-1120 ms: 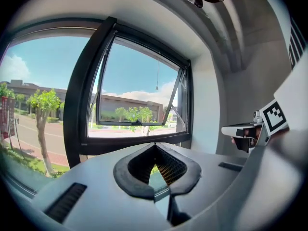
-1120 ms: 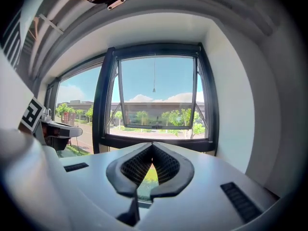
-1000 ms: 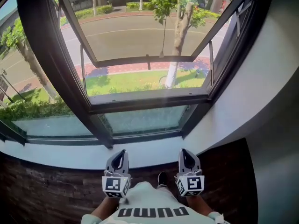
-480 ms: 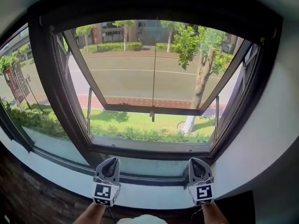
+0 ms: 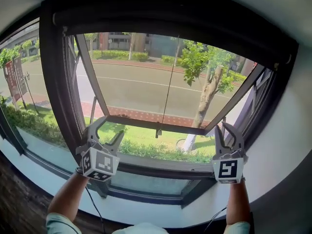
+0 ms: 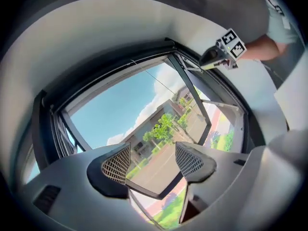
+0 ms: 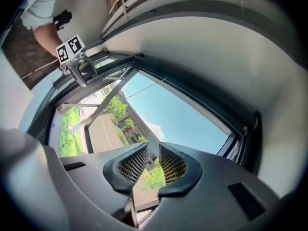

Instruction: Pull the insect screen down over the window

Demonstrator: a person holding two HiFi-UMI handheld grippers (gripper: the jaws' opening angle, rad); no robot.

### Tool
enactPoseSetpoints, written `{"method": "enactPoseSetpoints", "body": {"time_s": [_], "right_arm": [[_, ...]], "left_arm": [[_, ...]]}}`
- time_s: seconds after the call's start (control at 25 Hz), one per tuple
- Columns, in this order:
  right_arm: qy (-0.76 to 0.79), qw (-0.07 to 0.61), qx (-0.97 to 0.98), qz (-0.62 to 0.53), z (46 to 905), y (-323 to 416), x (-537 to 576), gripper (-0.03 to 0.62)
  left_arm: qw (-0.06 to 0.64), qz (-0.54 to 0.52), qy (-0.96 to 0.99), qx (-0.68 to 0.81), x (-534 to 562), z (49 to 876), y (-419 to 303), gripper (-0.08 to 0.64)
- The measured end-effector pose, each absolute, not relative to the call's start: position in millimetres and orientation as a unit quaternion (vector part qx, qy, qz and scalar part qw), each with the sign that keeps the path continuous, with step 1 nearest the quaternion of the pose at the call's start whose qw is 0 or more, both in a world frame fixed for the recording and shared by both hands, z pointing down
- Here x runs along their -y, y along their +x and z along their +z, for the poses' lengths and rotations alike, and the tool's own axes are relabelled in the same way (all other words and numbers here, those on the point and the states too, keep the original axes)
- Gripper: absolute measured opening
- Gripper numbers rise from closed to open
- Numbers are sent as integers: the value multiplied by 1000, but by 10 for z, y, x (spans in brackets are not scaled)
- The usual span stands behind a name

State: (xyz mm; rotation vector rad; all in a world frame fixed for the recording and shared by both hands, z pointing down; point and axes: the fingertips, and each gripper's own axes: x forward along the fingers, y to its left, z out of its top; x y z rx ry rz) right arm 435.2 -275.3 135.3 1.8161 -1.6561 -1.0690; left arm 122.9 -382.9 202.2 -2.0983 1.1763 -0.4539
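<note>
I note left gripper (image 5: 108, 130) at 8 o'clock and right gripper (image 5: 226, 130) at 4 o'clock, jaws opening on nothing, insect screen (image 5: 165, 21) rolled up at 12 o'clock, its pull cord (image 5: 168, 89) hanging mid-window (image 5: 53, 82).

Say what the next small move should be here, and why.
Probably bring the left gripper rightward to the pull cord's tab, which hangs mid-window. No screen covers the opening; it seems rolled up in the dark housing at the top. Both grippers' jaws are opening with nothing between them, and the left one is nearer the tab than the right gripper.
</note>
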Motion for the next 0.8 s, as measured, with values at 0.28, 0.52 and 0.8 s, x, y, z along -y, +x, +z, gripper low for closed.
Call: {"method": "enactPoseSetpoints", "body": {"time_s": [0.28,0.52,0.8], "right_arm": [[659,286,481,-503,44,4383,2953,127],[657,342,403,-537,-704,4426,3030,158],[634,431,371,-524,-966,4513,3288,164]], "left_arm": [[486,-215,-696,-483,4188,707,1124,347],[544,-227,-620,-517,4407,-197,959,364],[552,-272,-576,-538,4703,-614,808,377]]}}
